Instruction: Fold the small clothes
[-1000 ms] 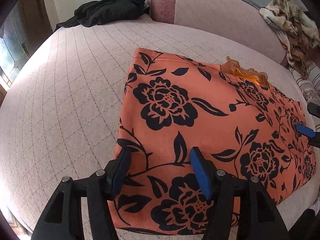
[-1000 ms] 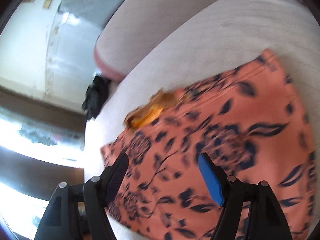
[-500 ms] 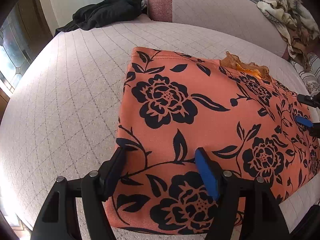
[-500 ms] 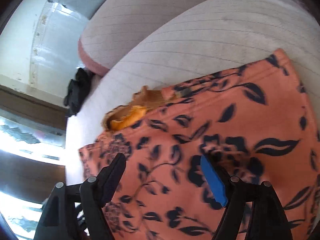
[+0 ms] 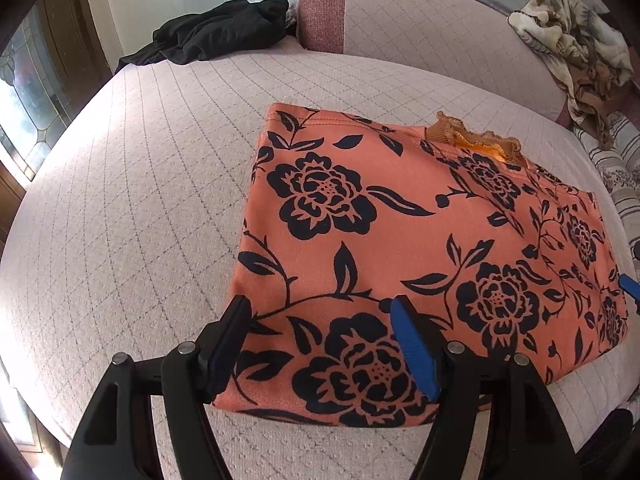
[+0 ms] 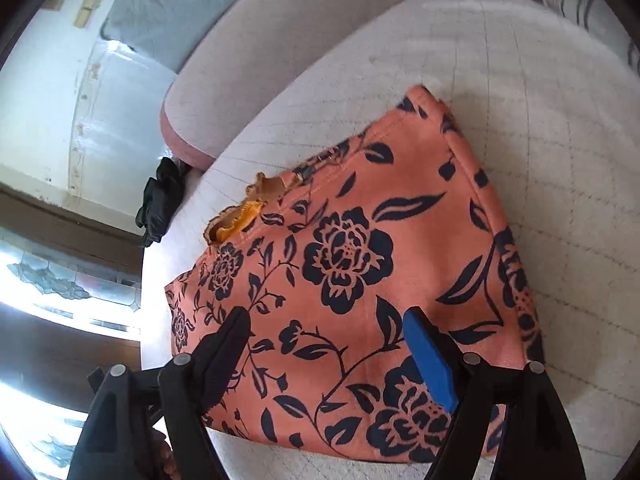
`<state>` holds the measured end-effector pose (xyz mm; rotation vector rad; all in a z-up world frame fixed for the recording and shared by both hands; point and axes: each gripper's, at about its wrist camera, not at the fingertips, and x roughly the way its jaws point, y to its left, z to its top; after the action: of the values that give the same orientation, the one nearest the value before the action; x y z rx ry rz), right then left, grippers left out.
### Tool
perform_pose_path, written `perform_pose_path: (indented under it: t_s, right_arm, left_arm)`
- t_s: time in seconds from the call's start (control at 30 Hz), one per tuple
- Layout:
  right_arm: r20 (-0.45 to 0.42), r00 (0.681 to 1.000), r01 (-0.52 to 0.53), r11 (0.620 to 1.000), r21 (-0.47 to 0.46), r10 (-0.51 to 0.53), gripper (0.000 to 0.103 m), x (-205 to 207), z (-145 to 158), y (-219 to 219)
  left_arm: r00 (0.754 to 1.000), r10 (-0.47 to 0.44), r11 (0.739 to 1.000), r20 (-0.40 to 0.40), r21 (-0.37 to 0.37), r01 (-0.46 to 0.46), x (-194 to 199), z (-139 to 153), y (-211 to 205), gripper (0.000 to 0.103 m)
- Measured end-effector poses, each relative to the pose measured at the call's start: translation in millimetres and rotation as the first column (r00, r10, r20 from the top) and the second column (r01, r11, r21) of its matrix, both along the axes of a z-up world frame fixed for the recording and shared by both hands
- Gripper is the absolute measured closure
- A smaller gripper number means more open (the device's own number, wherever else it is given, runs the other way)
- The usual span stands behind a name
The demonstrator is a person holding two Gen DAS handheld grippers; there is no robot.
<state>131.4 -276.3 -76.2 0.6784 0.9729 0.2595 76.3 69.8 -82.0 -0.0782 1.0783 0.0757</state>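
An orange garment with black flower print [image 5: 400, 240] lies folded flat in a rough rectangle on the pale quilted bed [image 5: 140, 200]. An orange lace trim [image 5: 476, 138] pokes out at its far edge. My left gripper [image 5: 320, 320] is open and empty, hovering over the garment's near left corner. My right gripper [image 6: 326, 332] is open and empty, above the garment [image 6: 352, 264] near its right end. The lace trim [image 6: 240, 216] shows at the far left there. A blue fingertip of the right gripper [image 5: 630, 284] shows at the left wrist view's right edge.
A black garment [image 5: 216, 36] lies crumpled at the bed's far left corner, also in the right wrist view [image 6: 160, 200]. A padded headboard [image 5: 420, 20] runs along the back. A tan patterned cloth [image 5: 572, 52] and striped pillows [image 5: 616, 160] lie at the far right. Windows stand left.
Both grippers have drawn back slightly from the garment and stay open. The right gripper's view has swung round so the whole folded garment shows. The garment has not moved.
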Motion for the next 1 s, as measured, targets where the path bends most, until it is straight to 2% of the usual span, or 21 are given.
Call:
perform_pose_path:
  t_s: [0.07, 0.13, 0.2, 0.3, 0.33, 0.4, 0.67, 0.7, 0.73, 0.77, 0.8, 0.87, 0.93, 0.97, 1.0]
  right_arm:
    - [0.034, 0.999, 0.016, 1.000, 0.015, -0.017, 0.022, -23.7, 9.2, -0.4]
    - [0.024, 0.998, 0.061, 0.994, 0.091, -0.064, 0.022, -57.8, 1.8, -4.0]
    - [-0.007, 0.995, 0.101, 0.982, 0.161, -0.101, 0.021, -92.8, -16.5, -2.6]
    - [-0.077, 0.985, 0.164, 0.969, 0.185, -0.152, 0.021, -126.9, -49.2, -5.5]
    - [-0.093, 0.980, 0.193, 0.962, 0.194, -0.178, 0.021, -130.3, -57.0, -11.9]
    - [-0.099, 0.967, 0.253, 0.926, 0.281, -0.234, 0.021, -129.9, -64.6, -28.1]
    - [-0.138, 0.922, 0.388, 0.865, 0.318, -0.363, 0.022, -88.6, -67.8, -58.8]
    - [-0.135, 0.915, 0.404, 0.859, 0.315, -0.381, 0.031, -86.8, -67.9, -59.9]
    - [-0.134, 0.908, 0.418, 0.856, 0.304, -0.397, 0.053, -85.0, -67.8, -60.7]
    - [-0.136, 0.909, 0.417, 0.861, 0.292, -0.394, 0.066, -82.4, -68.8, -60.3]
    - [-0.148, 0.909, 0.417, 0.864, 0.283, -0.390, 0.073, -79.8, -71.6, -60.1]
    - [-0.150, 0.906, 0.423, 0.863, 0.275, -0.396, 0.073, -79.5, -73.7, -60.3]
    - [-0.126, 0.915, 0.403, 0.882, 0.243, -0.383, 0.070, -78.8, -69.5, -56.1]
    - [-0.118, 0.917, 0.399, 0.889, 0.223, -0.382, 0.065, -78.8, -67.9, -54.4]
    - [-0.105, 0.921, 0.389, 0.894, 0.223, -0.375, 0.051, -78.8, -67.7, -53.2]
  left_arm:
    - [1.000, -0.009, 1.000, 0.009, -0.010, 0.009, -11.4, 2.6, -5.6, 0.030]
    - [1.000, -0.018, 1.000, 0.011, -0.010, 0.018, -22.7, 1.8, -13.0, 0.030]
    - [0.999, -0.030, 0.999, 0.011, -0.013, 0.030, -30.9, -0.1, -19.0, 0.030]
    - [0.999, -0.054, 0.999, 0.001, -0.007, 0.054, -31.4, -7.5, -28.2, 0.030]
    - [0.998, -0.066, 0.998, 0.000, -0.002, 0.066, -34.0, -5.9, -32.3, 0.030]
    - [0.997, -0.081, 0.997, 0.009, 0.003, 0.081, -35.4, -3.4, -38.5, 0.030]
    - [0.996, -0.087, 0.996, 0.019, -0.016, 0.088, -21.9, -7.7, -48.8, 0.030]
    - [0.996, -0.091, 0.996, 0.021, -0.014, 0.092, -20.2, -7.8, -50.5, 0.030]
    - [0.995, -0.095, 0.995, 0.022, -0.009, 0.095, -18.4, -7.5, -52.7, 0.030]
    - [0.995, -0.097, 0.995, 0.020, -0.005, 0.097, -16.3, -7.1, -54.9, 0.030]
    - [0.995, -0.099, 0.995, 0.019, -0.005, 0.099, -14.0, -6.4, -56.9, 0.030]
    - [0.995, -0.099, 0.995, 0.032, -0.009, 0.100, -10.4, -2.8, -60.8, 0.030]
    - [0.994, -0.104, 0.995, 0.039, -0.006, 0.104, -5.8, -0.8, -66.8, 0.030]
    - [0.993, -0.109, 0.994, 0.036, -0.003, 0.110, -3.2, -1.2, -70.4, 0.030]
    - [0.993, -0.114, 0.993, 0.033, 0.002, 0.114, -0.9, -2.0, -73.9, 0.030]
